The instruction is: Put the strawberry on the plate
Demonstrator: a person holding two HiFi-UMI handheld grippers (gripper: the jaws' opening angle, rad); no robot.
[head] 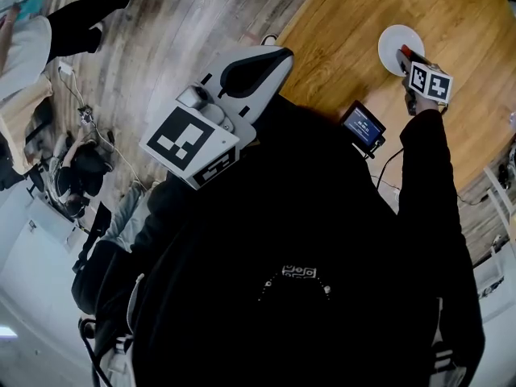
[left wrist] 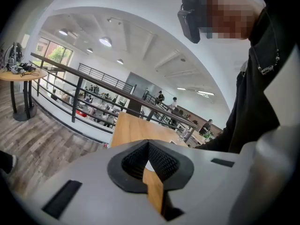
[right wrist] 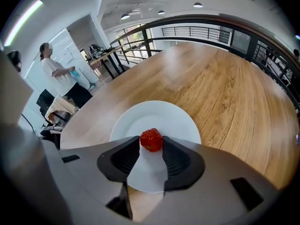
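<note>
The right claw (right wrist: 151,142) is clenched on the strawberry (right wrist: 151,139): the red fruit sits between the two dark pads, which press on it from both sides. The claw points steeply down at the white plate (right wrist: 140,118), and the strawberry is over the plate's middle part, inside the rim (if it already touches the plate's surface, I cannot tell). The plate stands on the round wooden counter (right wrist: 225,93).

In the head view the right claw (head: 407,57) overlaps the plate's (head: 395,39) edge on the side toward the person. A small screen (head: 364,126) lies on the counter well apart from the plate, closer to the person's body.

The left claw (left wrist: 148,146) is closed, its pad tips are together and nothing is between them. It is held far from the plate, off the counter's edge.
</note>
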